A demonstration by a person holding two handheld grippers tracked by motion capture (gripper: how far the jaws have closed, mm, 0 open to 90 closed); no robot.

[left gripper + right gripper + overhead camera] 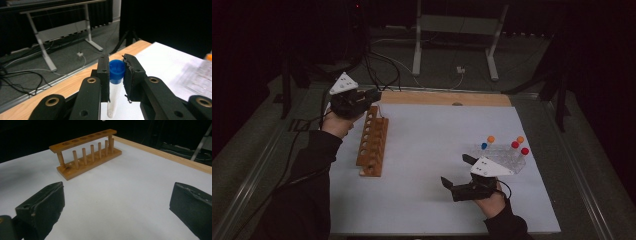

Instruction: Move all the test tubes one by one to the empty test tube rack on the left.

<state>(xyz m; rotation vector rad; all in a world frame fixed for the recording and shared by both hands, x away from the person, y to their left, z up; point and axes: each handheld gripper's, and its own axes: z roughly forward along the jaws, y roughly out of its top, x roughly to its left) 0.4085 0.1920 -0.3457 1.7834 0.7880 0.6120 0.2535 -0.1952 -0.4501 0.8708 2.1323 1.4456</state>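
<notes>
the left gripper (117, 75) pinches a blue-capped tube (115, 82) just under its cap; it could tilt and miss the wooden rack (373, 142) holes; the right gripper (117, 210) is spread wide, empty

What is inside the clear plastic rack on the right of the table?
The clear rack holds capped tubes: two orange caps, two red and one blue. The right claw and its grey plate cover the rack's near corner, so any tubes there are hidden.
</notes>
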